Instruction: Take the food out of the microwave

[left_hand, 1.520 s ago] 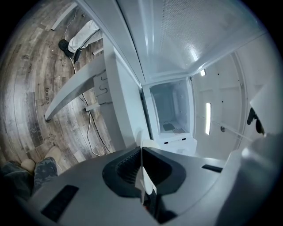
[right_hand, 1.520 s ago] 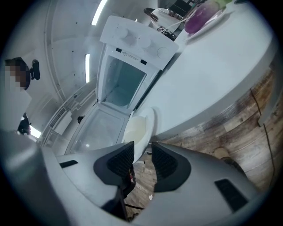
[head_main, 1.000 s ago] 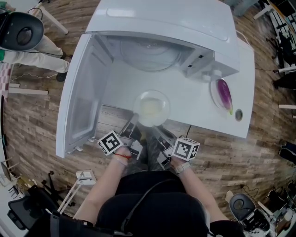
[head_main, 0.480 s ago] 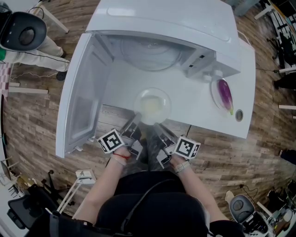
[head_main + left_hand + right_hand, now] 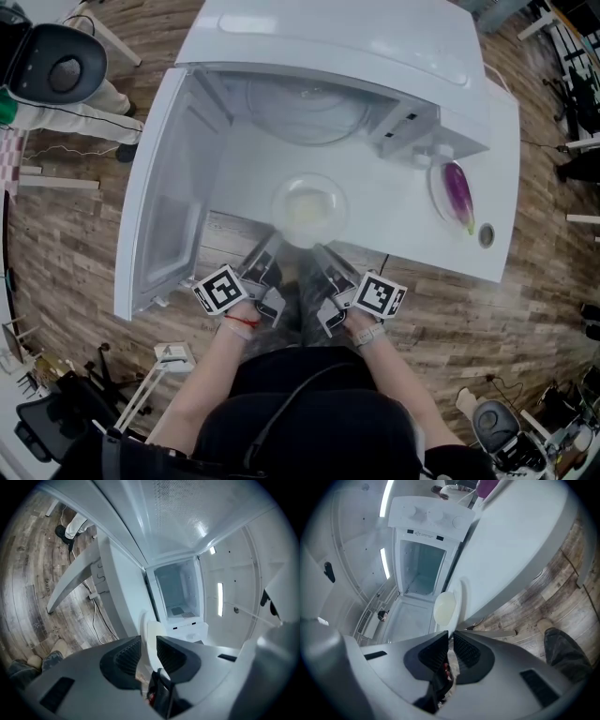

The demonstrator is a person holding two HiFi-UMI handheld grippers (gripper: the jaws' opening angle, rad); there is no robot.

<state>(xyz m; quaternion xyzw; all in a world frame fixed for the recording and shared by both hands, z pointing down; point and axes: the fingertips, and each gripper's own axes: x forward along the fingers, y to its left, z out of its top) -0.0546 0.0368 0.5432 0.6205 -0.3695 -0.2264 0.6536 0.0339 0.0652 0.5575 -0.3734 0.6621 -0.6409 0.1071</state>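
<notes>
A clear round plate (image 5: 277, 210) with pale food (image 5: 311, 210) rests on the white table (image 5: 412, 234) in front of the open microwave (image 5: 337, 47). My left gripper (image 5: 266, 251) is at the plate's near left rim. Its jaws have just been opening and now stand apart, with the plate rim (image 5: 151, 637) loose between them in the left gripper view (image 5: 147, 656). My right gripper (image 5: 319, 251) is at the near right rim. Its jaws have just been closing and now pinch the plate rim (image 5: 458, 599) in the right gripper view (image 5: 450, 649).
The microwave door (image 5: 164, 187) hangs open at the left, and its glass turntable (image 5: 305, 108) is bare. A purple eggplant (image 5: 457, 190) lies on a small plate at the table's right. A person with a black chair (image 5: 61, 66) stands at the far left on the wooden floor.
The plate has shifted slightly away from me toward the microwave. Both hands have hardly moved.
</notes>
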